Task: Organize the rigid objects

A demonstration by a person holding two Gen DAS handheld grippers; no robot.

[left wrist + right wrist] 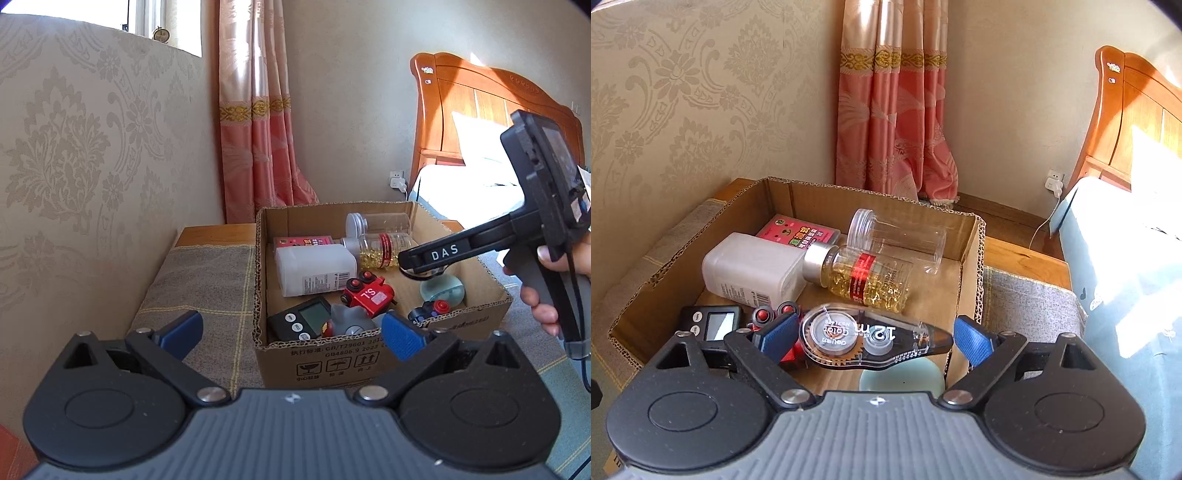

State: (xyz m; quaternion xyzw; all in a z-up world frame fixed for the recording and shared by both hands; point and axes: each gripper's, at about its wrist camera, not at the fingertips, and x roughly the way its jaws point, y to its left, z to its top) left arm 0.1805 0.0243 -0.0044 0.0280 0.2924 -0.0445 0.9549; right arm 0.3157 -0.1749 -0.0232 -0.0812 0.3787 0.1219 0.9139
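Item: correction tape dispenser point(875, 341), clear plastic shell, light, rigid, slick; best gripped across its flat sides near the reel. Location: between the pads of the right gripper point(875, 338), above the cardboard box point(971, 266) on the table. The jaws stand wide, pads apparently off the shell; whether it is gripped, I cannot tell. Left gripper point(291, 328): spread wide, empty, before the box.

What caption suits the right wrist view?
Tape dispenser between the right fingers, above a box of bottles and toys.

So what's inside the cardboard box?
The cardboard box holds a white bottle, capsule bottle, empty jar, pink packet, timer and red toy. Whatever lies underneath them stays hidden.
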